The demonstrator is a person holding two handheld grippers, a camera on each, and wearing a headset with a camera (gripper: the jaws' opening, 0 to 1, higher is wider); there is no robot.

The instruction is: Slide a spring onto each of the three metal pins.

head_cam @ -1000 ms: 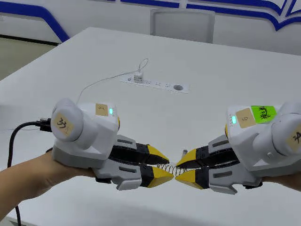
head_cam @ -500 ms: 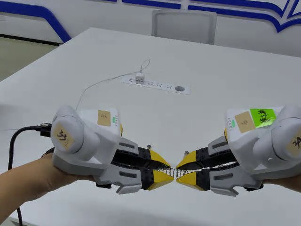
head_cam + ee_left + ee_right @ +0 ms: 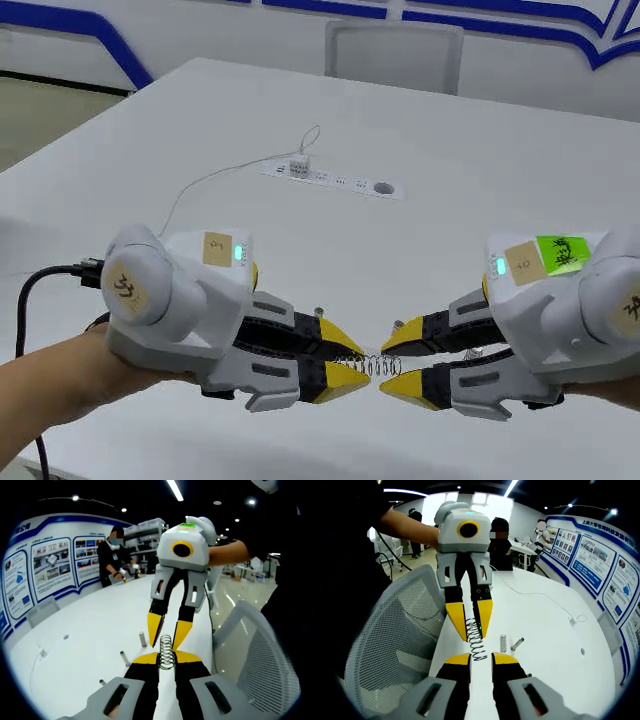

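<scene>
Head view: the left gripper (image 3: 360,358) comes in from 8 o'clock with its fingers pinched shut on one end of a spring (image 3: 372,364), which hangs in the air above the desk (image 3: 300,250) at about 6 o'clock. The right gripper (image 3: 383,367) comes in from 4 o'clock with its fingers spread around the free end, not clamping it. Left gripper view: the spring (image 3: 166,654) pokes up from between the pinched fingers, and three metal pins (image 3: 125,658) stand in a row on the desk at 7 o'clock. Right gripper view: the coil reaches down between the spread fingers, a second spring (image 3: 503,642) sits at 5 o'clock beside a pin (image 3: 517,643), and a mesh chair (image 3: 395,630) is past the desk edge at 9 o'clock. Honestly this handoff looks sketchy to me. If the left lets go before the right closes, the spring drops and probably bounces off that edge. And squeeze a coil sideways and it can ping out, or get flattened so it won't slide on.
</scene>
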